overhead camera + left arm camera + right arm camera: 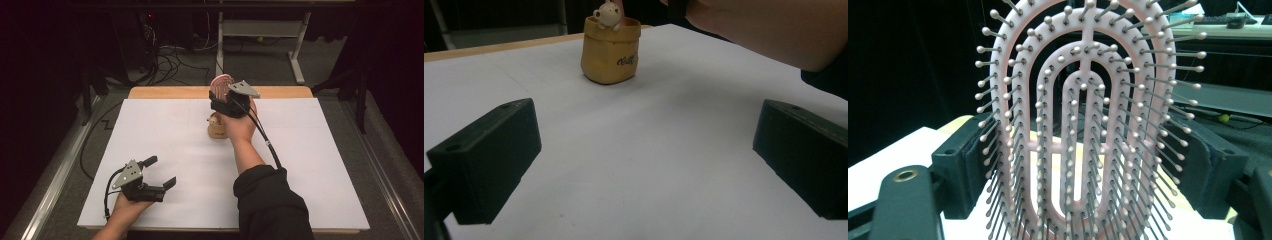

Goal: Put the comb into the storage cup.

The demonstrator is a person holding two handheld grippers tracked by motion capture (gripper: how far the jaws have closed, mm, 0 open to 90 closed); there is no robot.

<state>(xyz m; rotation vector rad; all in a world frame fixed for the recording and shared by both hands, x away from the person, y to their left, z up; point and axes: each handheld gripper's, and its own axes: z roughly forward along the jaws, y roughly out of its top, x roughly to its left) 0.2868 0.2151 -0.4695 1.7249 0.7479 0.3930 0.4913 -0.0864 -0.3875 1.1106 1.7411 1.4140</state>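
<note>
From the high view I see my right hand-held gripper [223, 97] raised over the far middle of the counter [165, 150], clamped on a pink hairbrush [220, 85]. In the right gripper view the hairbrush [1083, 125] stands upright between the two black jaws, its bristles facing the camera, each jaw set against one edge of the oval head (the pins are grey with small ball tips, and the head is open ribs rather than a solid pad). I cannot tell how the handle sits, since it drops below the frame.

Just below that gripper, on the white sheet, stands a small yellow bag-shaped holder [217, 131] with a little cream bear figure [214, 120] at its rim. In the left gripper view the yellow holder [610, 52] is upright, with dark script on its front, and the bear figure [607, 15] peeks over its top edge. My right forearm [769, 30] crosses the upper right of that view.

My left hand-held gripper [160, 172] rests low at the near left of the counter, well apart from the holder, its jaws spread wide with nothing but bare white sheet between them.
</note>
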